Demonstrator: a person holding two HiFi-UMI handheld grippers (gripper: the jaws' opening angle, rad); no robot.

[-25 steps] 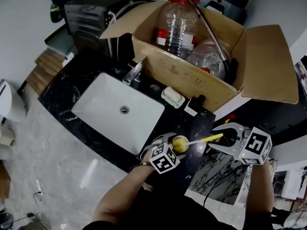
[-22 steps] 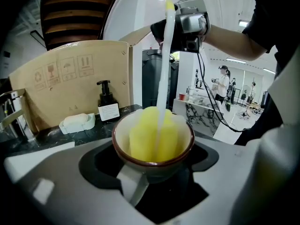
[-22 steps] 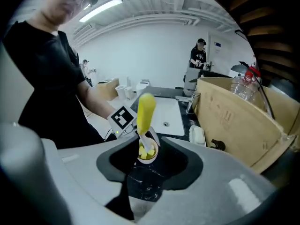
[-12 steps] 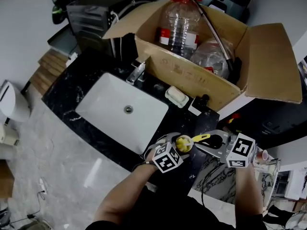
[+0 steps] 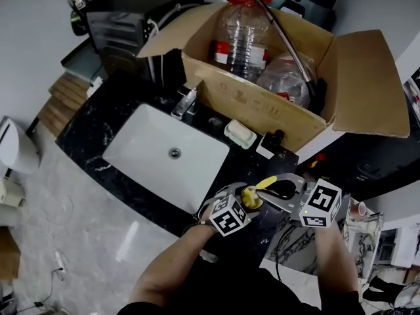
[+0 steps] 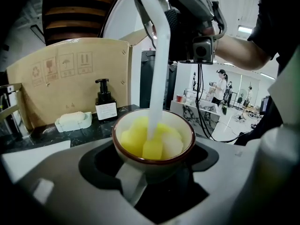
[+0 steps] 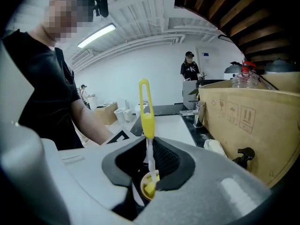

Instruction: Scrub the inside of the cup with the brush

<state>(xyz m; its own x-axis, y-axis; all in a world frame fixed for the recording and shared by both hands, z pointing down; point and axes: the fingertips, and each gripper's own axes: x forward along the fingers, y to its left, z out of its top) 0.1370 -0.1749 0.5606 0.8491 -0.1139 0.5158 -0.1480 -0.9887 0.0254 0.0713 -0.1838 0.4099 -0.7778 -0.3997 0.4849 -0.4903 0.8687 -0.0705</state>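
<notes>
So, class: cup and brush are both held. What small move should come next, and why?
Probably twist the brush around the inner wall of the cup. Its yellow sponge head already sits inside, the left claw grips the cup, and the right claw, jaws just closed then eased slightly, holds the handle between them.

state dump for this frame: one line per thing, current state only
cup: upright, clamped in the left gripper's jaws, brush head inside
brush: handle tilted, head down in the cup
left gripper: shut on the cup
right gripper: jaws just closed in, gripping the brush handle
box: flaps open
bottle: upright in the box, red cap on
pump bottle: upright
</notes>
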